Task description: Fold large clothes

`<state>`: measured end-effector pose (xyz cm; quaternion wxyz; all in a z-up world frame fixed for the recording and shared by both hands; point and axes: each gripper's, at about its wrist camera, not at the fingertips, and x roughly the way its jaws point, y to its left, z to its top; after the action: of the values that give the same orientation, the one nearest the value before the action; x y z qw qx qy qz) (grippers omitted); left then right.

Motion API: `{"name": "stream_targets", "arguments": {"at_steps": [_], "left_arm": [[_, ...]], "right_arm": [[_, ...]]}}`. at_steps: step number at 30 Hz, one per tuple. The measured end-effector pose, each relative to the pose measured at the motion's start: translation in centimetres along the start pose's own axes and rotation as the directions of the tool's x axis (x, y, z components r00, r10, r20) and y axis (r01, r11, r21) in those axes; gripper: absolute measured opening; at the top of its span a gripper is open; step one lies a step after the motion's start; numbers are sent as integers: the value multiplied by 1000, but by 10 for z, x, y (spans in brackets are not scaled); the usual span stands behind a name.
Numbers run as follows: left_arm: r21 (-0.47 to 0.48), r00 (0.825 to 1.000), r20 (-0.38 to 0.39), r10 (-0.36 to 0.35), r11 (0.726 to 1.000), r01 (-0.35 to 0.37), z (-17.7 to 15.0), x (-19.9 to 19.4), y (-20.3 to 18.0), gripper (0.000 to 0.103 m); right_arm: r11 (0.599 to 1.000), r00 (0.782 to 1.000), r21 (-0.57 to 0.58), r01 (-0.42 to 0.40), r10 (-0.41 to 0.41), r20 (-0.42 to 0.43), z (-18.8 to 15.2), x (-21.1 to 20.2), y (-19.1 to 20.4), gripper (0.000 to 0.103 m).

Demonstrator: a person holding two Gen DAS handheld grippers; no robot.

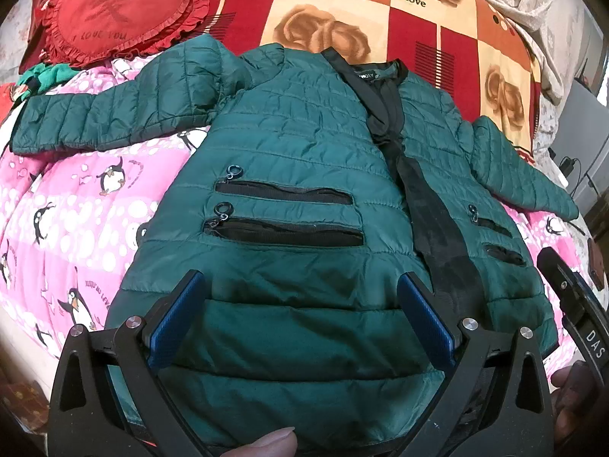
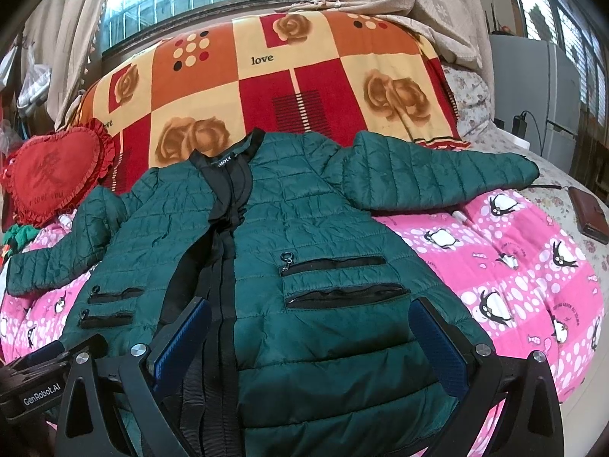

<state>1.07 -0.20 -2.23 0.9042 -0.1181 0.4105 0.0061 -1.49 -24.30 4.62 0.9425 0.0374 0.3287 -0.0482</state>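
Note:
A dark green quilted jacket [image 1: 289, 160] lies face up and spread out on the bed, sleeves out to both sides, black front placket down the middle; it also shows in the right wrist view [image 2: 323, 236]. My left gripper [image 1: 300, 304] is open, its blue pads over the jacket's lower left panel near the hem. My right gripper [image 2: 310, 327] is open over the lower right panel, beside the placket. Neither holds cloth. The right gripper's body [image 1: 571, 304] shows at the left view's right edge.
The jacket rests on a pink penguin quilt [image 2: 514, 266]. Behind it lies an orange and red rose blanket [image 2: 266, 87]. A red heart pillow [image 1: 114, 11] sits at the back left. A brown wallet [image 2: 592, 215] lies at the bed's right edge.

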Motion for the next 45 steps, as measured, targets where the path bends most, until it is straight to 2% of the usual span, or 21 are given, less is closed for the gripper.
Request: {"name": "stream_targets", "arguments": {"at_steps": [45], "left_arm": [[-24,1000,-7,-18,1000,18,-3,-1,0,101]], "right_arm": [[1000,1000,2,8,-8,-2,0,-1,-2,103]]}}
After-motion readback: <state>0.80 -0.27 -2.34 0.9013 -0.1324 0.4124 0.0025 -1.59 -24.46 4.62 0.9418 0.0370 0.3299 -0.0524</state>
